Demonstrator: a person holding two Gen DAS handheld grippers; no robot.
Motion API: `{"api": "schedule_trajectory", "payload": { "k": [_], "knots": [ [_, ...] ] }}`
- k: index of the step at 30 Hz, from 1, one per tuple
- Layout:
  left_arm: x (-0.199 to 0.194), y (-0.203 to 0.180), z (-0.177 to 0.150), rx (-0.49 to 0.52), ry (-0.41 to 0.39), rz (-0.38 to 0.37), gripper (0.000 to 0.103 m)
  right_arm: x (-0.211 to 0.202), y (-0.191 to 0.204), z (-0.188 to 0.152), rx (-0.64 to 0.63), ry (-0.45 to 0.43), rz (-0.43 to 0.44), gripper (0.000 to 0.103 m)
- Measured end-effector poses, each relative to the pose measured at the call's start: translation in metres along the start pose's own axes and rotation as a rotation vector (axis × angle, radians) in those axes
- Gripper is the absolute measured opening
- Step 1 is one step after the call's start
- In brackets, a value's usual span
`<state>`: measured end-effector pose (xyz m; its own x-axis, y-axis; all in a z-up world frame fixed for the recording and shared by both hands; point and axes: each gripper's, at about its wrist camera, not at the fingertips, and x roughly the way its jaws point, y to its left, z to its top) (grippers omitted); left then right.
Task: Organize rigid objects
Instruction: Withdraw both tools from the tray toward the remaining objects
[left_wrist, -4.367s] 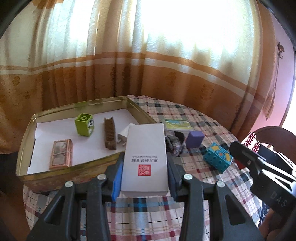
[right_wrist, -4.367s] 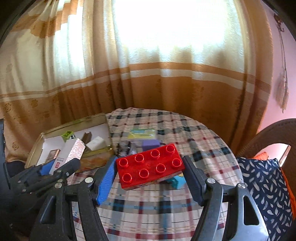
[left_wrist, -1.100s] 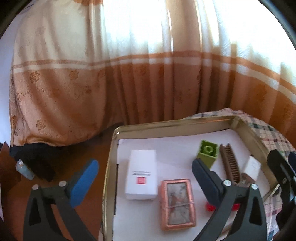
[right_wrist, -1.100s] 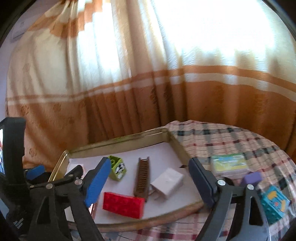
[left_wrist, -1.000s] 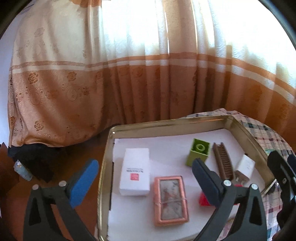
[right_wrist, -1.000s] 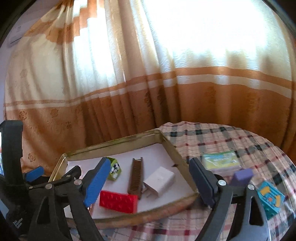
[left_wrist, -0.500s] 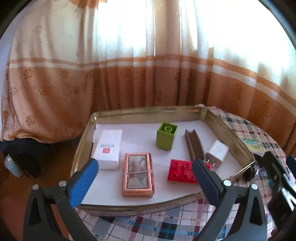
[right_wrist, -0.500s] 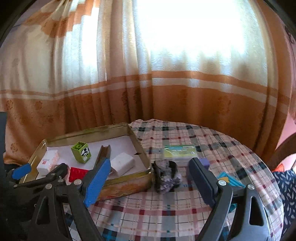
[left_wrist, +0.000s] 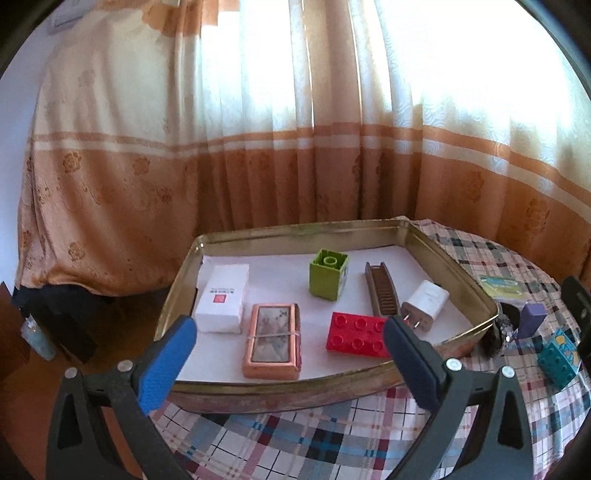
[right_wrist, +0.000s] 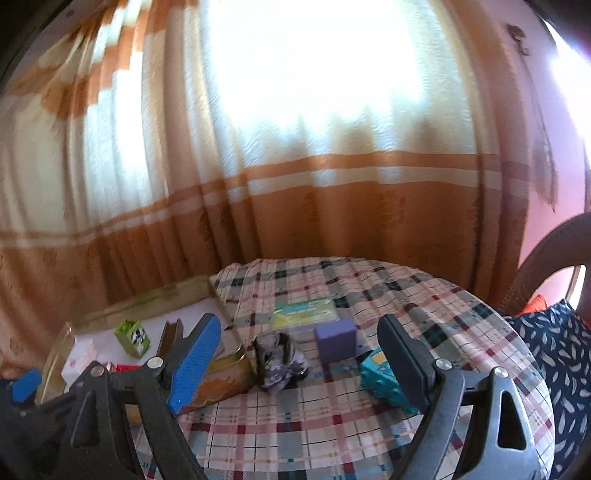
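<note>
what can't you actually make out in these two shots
- Left wrist view: the print on the white cardboard box in the gold metal tray is too small to read.
- Left wrist view: the dark crumpled object is mostly hidden behind the tray's corner.
- Right wrist view: the red studded brick is nearly all covered by the right gripper; the whole frame is motion-blurred.

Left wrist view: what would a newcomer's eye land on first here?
The gold tin tray on the plaid table, lined white and holding a red brick, a green block, a white box and a copper-framed case. Behind it hangs a sunlit orange-banded curtain. Nearest, the left gripper frames the tray, jaws open and empty.
</note>
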<state>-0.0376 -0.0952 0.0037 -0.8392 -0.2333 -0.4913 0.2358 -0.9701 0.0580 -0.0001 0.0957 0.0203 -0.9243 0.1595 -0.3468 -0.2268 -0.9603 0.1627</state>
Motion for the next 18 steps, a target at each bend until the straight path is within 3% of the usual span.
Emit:
{"api": "schedule_trajectory", "payload": {
  "k": [12,18],
  "knots": [
    [-0.021,-0.009,-0.002,0.043,-0.086,0.012,0.102,-0.029,0.0,0.0,0.011,-0.11,0.028,0.088],
    [-0.018,-0.008,-0.006,0.003,-0.014,-0.039,0.102,-0.036,0.0,0.0,-0.047,-0.136,-0.002,0.088]
  ]
}}
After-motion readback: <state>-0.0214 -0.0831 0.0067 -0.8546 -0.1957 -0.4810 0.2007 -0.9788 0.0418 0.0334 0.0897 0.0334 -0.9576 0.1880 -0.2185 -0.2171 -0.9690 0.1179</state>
